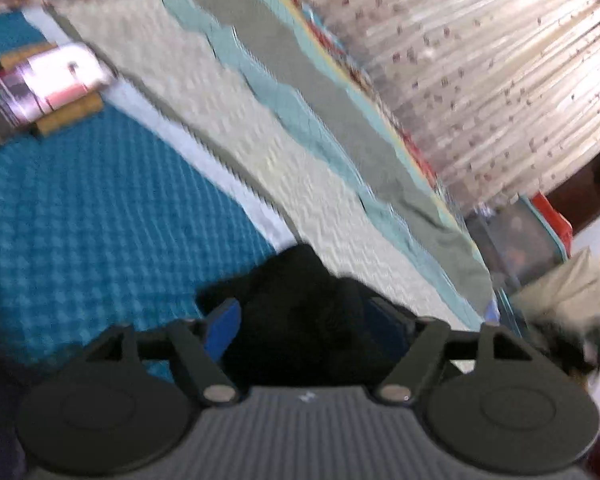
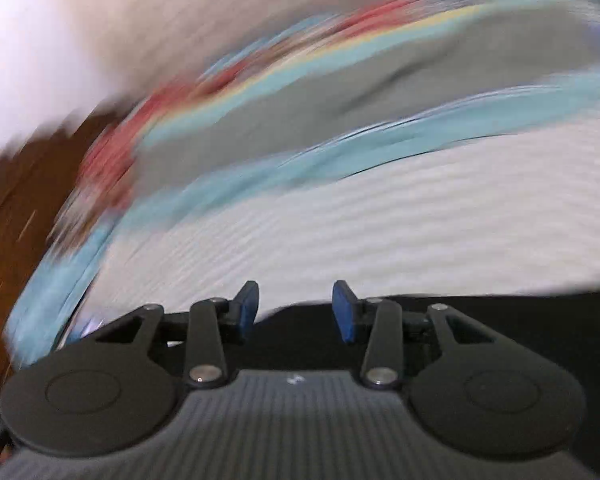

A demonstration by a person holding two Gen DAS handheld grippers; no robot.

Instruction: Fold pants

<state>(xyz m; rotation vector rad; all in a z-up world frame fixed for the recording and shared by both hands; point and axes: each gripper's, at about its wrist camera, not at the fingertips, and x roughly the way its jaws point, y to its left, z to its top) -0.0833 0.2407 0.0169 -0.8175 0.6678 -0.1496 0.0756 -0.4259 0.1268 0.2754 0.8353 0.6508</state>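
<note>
Two grippers hang over black pants (image 1: 300, 312) on the bed (image 1: 100, 208). The left gripper (image 1: 300, 320) has wide jaws around a soft bunch, not squeezing. The right gripper (image 2: 296, 308) is half open, empty. Floppy cloth; pinch an edge.

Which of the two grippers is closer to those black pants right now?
Left. The left gripper has the black pants bunched between its open fingers. The right gripper hangs open just above their edge, nothing between its fingers.

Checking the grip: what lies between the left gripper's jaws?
Black pants fabric bunches between the left gripper's open jaws, shown in the left wrist view.
</note>
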